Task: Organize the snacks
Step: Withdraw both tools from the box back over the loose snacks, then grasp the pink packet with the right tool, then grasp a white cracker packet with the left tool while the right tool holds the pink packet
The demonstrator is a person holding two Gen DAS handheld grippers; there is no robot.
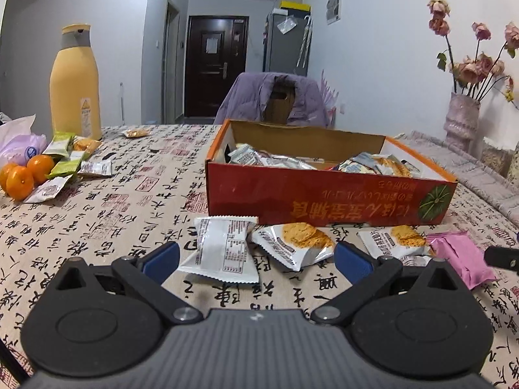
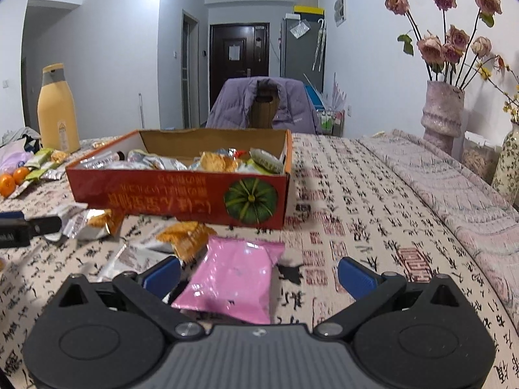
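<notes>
An open red cardboard box point(image 1: 324, 199) point(image 2: 181, 194) holds several snack packets on the patterned tablecloth. In front of it lie a white packet, label side up point(image 1: 223, 251), two biscuit packets point(image 1: 292, 243) point(image 1: 394, 241) and a pink packet point(image 1: 460, 256) point(image 2: 233, 280). My left gripper point(image 1: 256, 259) is open, its blue pads on either side of the white and biscuit packets. My right gripper point(image 2: 259, 275) is open around the pink packet, which lies on the cloth between its fingers. More green and white packets point(image 1: 69, 159) lie at the far left.
A tall yellow bottle point(image 1: 76, 84) point(image 2: 56, 110), oranges point(image 1: 26, 173) and a plastic bag point(image 1: 19, 142) stand at the left. A vase of dried roses point(image 2: 442, 113) point(image 1: 460, 120) and a second vase point(image 2: 507, 162) are at the right. A chair with a purple jacket point(image 1: 275, 97) is behind the table.
</notes>
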